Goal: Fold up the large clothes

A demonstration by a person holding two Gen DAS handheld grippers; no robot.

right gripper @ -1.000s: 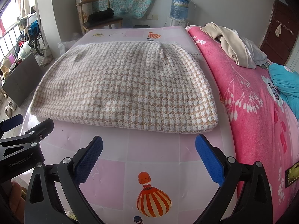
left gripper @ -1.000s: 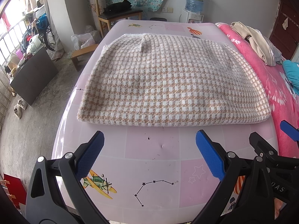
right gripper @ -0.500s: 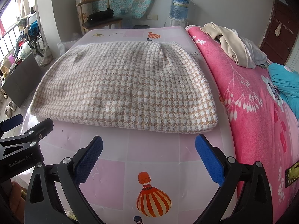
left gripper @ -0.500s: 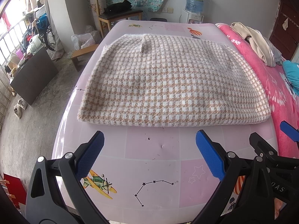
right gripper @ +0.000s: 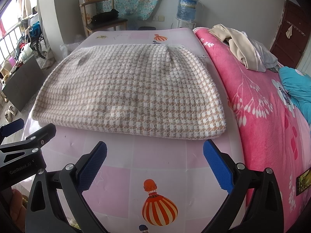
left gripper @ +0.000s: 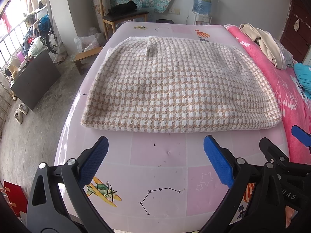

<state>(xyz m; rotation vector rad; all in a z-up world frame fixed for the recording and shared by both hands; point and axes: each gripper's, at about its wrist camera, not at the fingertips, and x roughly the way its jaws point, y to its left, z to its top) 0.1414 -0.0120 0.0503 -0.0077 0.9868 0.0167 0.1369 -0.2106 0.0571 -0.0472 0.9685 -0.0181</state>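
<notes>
— Lying flat on the pink mat [left gripper: 155, 161], is that the sweater [left gripper: 180, 89]?

— Yes, a beige-and-white checked knit, folded into a broad block with its thick near edge facing both cameras. It sits in the middle of the mat, with the pink blanket [right gripper: 258, 104] just beside its right edge.

— And the left claw [left gripper: 155, 163]?

— Spread wide, nothing between its blue pads [left gripper: 93, 161]. It hovers over bare mat, short of the sweater's near edge, roughly opposite the left half of the fold.

— The right claw [right gripper: 154, 165]?

— Also gaping and empty. Its right pad tip lies close to the sweater's near right corner in the picture (whether it touches the knit I cannot tell). A printed balloon [right gripper: 159, 209] shows on the mat between its arms.

— Are the two claws near each other?

— Side by side: the right one's frame shows at the right edge of the left view, and the left one's at the left edge of the right view.

— Anything else on the bed?

— A cream garment [right gripper: 241, 50] heaped on the blanket, well apart from the sweater, and a teal cloth [right gripper: 297, 89] further right. Beyond the bed stand a wooden chair [left gripper: 120, 13] and a water jug [left gripper: 202, 0].
</notes>
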